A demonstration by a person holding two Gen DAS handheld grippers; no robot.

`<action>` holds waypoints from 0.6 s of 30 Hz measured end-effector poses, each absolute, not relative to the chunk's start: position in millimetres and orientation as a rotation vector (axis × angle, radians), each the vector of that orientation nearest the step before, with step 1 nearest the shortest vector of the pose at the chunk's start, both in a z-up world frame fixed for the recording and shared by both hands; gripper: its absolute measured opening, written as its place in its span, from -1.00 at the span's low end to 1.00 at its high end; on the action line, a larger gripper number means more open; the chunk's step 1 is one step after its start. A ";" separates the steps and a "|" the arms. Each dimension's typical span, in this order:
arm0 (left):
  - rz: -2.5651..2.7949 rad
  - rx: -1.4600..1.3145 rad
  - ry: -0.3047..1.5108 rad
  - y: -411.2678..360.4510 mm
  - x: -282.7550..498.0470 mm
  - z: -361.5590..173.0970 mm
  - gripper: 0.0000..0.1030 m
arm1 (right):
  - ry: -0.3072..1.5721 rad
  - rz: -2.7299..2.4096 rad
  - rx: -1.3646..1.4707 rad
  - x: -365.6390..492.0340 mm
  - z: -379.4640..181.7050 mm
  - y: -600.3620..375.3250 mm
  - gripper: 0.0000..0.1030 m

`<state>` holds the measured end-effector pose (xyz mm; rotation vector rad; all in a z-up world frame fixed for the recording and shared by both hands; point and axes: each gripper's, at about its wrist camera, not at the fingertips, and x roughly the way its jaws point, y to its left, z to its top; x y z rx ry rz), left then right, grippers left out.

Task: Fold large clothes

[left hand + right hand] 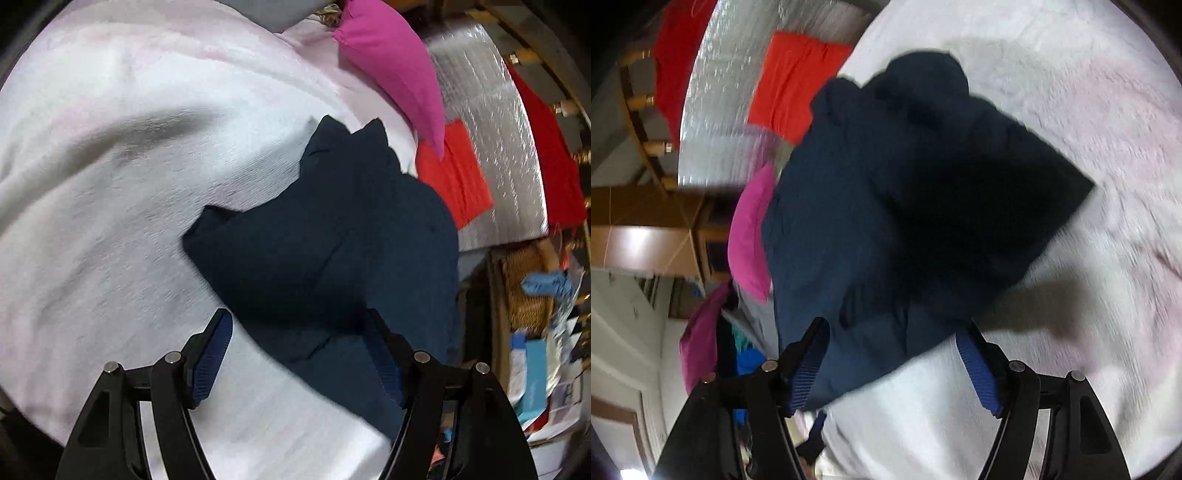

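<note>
Left wrist view
Garment: one dark navy garment [332,236] lies in a folded bundle on the white blanket [110,184], near its edge; judged, it sits there because the fold is done or nearly done.
Left gripper: the left gripper [301,354] stands wide open with nothing pinched; the near edge of the garment lies between the fingers, but the blue pads [212,354] do not press on it.
Reason for the pose: the open jaws over the cloth's near edge suit a let-go or a fresh grab; which one cannot be told.
Other cloth, counted: one pink piece [391,62], one orange piece [454,173], one red piece [546,155], laid aside around a silver mat [491,110].
Basket: one wicker basket [528,288] beyond the bed edge.

Right wrist view
Garment: the same navy bundle fills the middle, resting on the blanket with its corner pointing right.
Right gripper: the right gripper [892,365] is also wide open and holds nothing; the cloth's lower edge lies between the fingers, untouched by the pads as far as the blur shows.
Count: two grippers, both empty; one garment in work.
</note>
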<state>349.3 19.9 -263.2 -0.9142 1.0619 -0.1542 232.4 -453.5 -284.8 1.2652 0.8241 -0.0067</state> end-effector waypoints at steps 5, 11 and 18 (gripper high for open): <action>-0.171 -0.952 1.010 23.7 358.3 -269.5 0.18 | 0.721 -0.054 1.347 243.8 -296.1 -459.5 0.36; -0.205 -0.794 0.934 17.6 358.2 -244.2 -0.27 | 0.622 -0.099 1.029 247.3 -245.7 -437.8 -0.32; -0.121 -0.661 1.020 9.0 362.2 -248.0 0.14 | 0.769 -0.105 1.056 251.5 -254.7 -442.1 -0.26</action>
